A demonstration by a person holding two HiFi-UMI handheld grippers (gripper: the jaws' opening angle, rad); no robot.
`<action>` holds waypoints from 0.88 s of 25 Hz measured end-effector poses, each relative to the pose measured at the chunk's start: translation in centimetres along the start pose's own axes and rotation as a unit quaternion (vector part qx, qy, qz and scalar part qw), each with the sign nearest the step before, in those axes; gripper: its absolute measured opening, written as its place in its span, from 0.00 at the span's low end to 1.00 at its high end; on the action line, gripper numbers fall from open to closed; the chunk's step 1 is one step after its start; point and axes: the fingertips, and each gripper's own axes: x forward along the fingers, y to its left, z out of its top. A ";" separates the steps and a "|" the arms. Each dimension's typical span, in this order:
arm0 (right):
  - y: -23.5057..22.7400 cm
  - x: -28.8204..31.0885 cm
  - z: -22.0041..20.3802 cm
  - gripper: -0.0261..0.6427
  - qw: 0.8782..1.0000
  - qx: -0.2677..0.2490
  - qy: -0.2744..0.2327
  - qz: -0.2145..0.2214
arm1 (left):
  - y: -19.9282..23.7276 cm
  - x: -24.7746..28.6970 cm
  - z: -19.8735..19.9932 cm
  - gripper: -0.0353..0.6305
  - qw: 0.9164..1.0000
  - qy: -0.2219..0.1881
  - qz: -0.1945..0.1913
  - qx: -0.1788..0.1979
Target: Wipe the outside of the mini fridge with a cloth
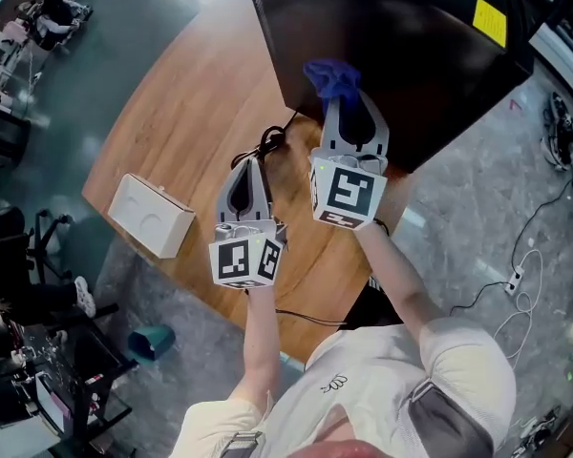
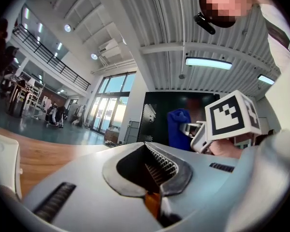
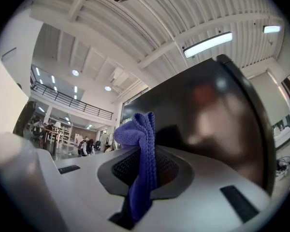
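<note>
Head view: high above, facing steeply down on the table (image 1: pixel 181 122); mini fridge (image 1: pixel 392 55) at upper right.
Left gripper view: low, tilted up toward the ceiling (image 2: pixel 150 33); shares mini fridge, cloth (image 2: pixel 178 127) and right gripper (image 2: pixel 189 128), right of centre.
Right gripper view: close before the mini fridge, cloth at centre.

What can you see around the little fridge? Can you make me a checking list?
Surface: wooden table with a curved edge.
Job's things: black mini fridge on the table; blue cloth held up by its side.
Clutter: white box near the table edge.
Grippers: right gripper shut on the blue cloth; left gripper shut, holding nothing.
Cables: black cable bunched on the table; white cables on the floor.
Surroundings: grey floor, teal bin, people far off.
</note>
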 end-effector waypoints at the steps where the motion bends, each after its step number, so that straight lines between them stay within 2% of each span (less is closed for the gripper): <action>1: 1.4 1.2 -0.3 0.13 1.000 -0.002 0.000 0.011 | 0.6 -0.1 -0.1 0.06 1.000 -0.002 0.007 -0.005; 5: 6.4 5.4 -2.6 0.13 0.999 -0.016 0.010 0.044 | 3.4 -0.8 -0.3 0.06 0.999 -0.002 0.031 -0.009; 9: 9.7 9.0 -4.3 0.13 0.997 -0.061 0.015 0.054 | 5.9 -2.2 -1.1 0.06 0.998 0.012 0.056 -0.010; 14: 10.6 12.1 -5.9 0.13 0.997 -0.064 0.030 0.037 | 8.9 -3.6 -2.1 0.06 0.995 0.016 0.091 -0.029; 22: 11.7 13.8 -6.8 0.13 0.995 -0.089 0.032 0.035 | 10.2 -3.4 -2.3 0.06 0.995 0.014 0.100 -0.027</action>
